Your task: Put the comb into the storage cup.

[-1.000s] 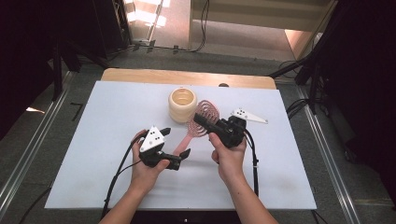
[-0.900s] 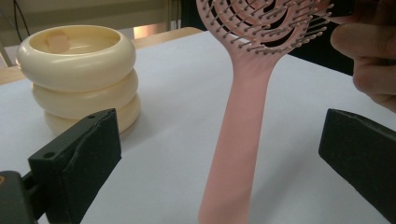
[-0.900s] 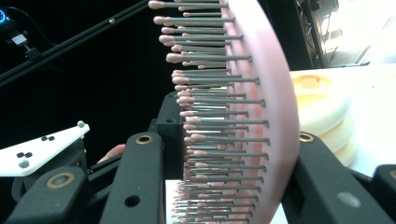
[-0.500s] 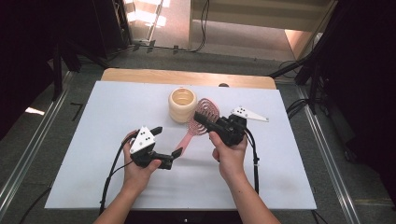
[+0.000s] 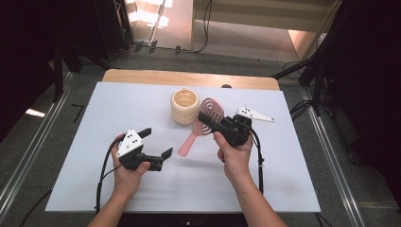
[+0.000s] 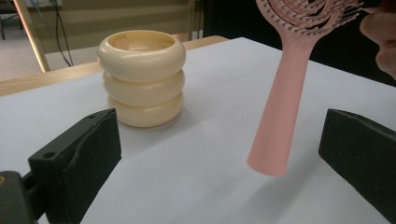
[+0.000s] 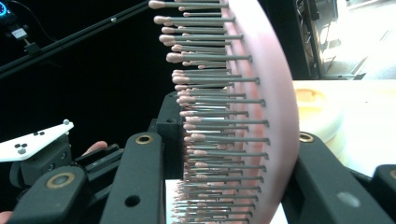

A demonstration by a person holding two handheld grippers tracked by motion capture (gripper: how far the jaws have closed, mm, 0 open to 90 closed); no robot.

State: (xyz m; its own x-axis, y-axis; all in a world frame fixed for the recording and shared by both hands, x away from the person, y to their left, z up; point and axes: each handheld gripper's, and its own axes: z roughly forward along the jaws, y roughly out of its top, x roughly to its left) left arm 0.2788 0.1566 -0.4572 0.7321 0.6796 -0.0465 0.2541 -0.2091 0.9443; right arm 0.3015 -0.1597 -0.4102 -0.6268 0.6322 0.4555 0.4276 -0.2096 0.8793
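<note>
- White table (image 5: 85,189): a person's forearms come in from the near edge, one gripper in each hand.
- Cream ribbed holder (image 5: 185,105), three stacked rings, stands upright toward the far side of the table, top open. Also clear in the left gripper view (image 6: 141,77).
- Pink hairbrush (image 5: 201,124): head clamped in the right gripper, just beside the holder; whether it touches the holder I can't tell. Handle slopes down toward the near-left. In the left gripper view (image 6: 280,112) the handle end hangs clear above the table.
- Right gripper (image 5: 208,118): jaws closed on the brush head, one on the bristle side, one on the back, as the right gripper view shows (image 7: 233,154).
- Left gripper (image 5: 156,144): jaws wide apart, nothing in them. Sits near the table's near-left, pointing toward the handle end, not touching it. In its own view (image 6: 219,154) the handle end sits between the two jaws but farther off.
</note>
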